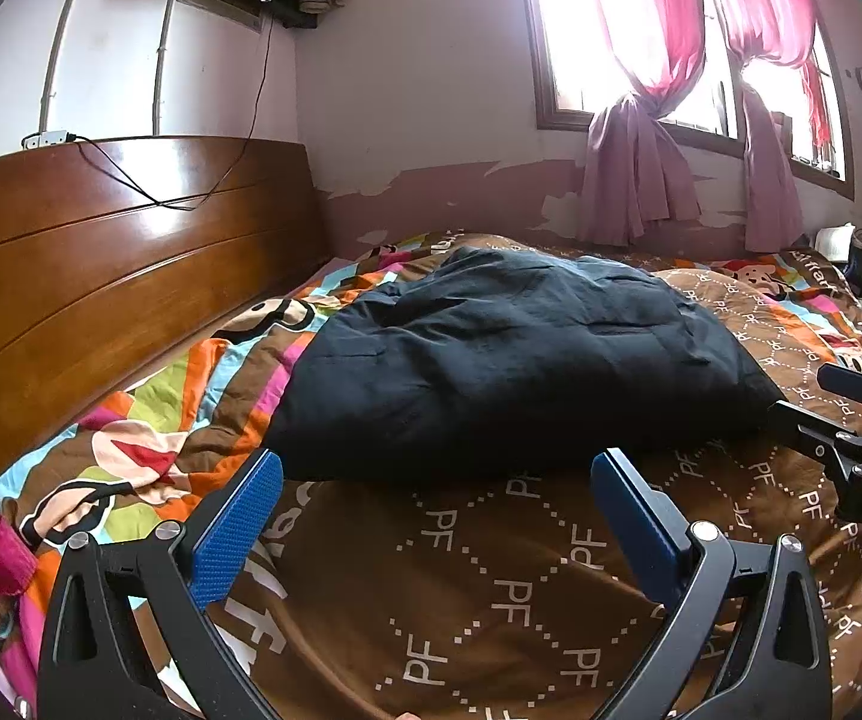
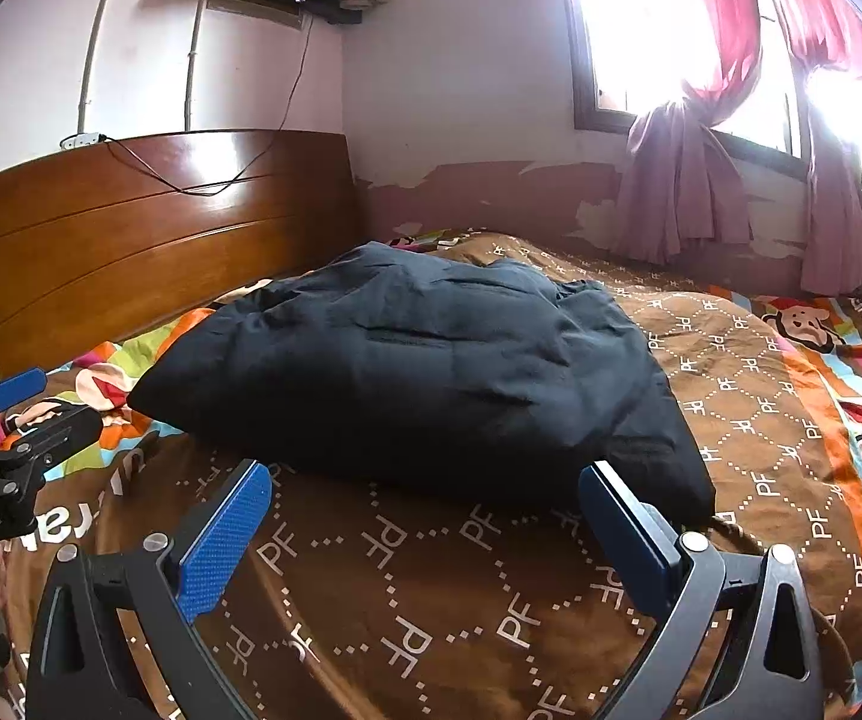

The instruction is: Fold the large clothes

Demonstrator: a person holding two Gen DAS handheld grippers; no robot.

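Surroundings: wooden headboard [image 1: 131, 252] at 9 o'clock of the bed; window with pink curtains [image 1: 641, 180] at 1 o'clock; black cable [image 1: 203, 192] draped over the headboard.
Bed cover [image 1: 491, 588]: brown, printed "PF", bare between each tool and the garment.
Dark garment [image 1: 509, 360]: bulky, folded heap at mid-bed, lying on the cover at 12 o'clock of both tools.
Left tool [image 1: 437, 516]: blue pads spread wide, empty, low over the cover just short of the garment's near edge.
Right tool [image 2: 425, 528]: pads wide, holding nothing; its right pad is beside the garment's near corner.
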